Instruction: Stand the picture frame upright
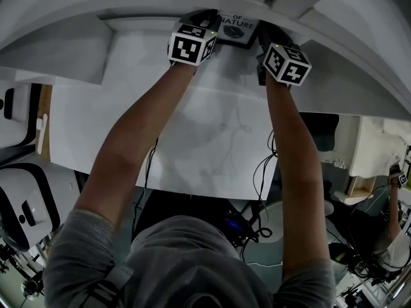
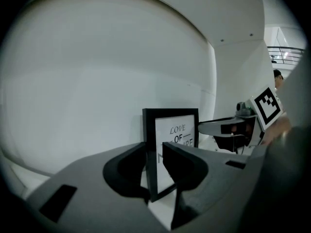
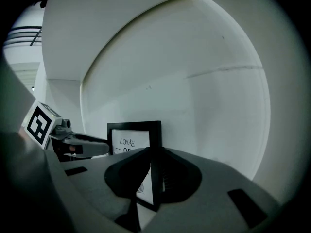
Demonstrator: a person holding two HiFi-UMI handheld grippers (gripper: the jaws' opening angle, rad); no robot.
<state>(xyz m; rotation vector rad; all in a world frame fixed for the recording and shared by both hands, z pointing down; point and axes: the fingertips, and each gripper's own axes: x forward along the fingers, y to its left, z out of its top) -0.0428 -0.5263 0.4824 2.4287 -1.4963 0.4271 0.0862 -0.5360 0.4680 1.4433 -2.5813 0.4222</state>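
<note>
Our left gripper's jaws stand loosened around the left border of the picture frame, with a sliver of gap at the 3 o'clock jaw. Our right gripper clamps the frame's right border. The frame stands upright on the white table, at 12 o'clock from us, near the curved white wall. Its print reads "LOVE OF NATURE".

Picture frame: matt black, perhaps wood; table smooth white.
</note>
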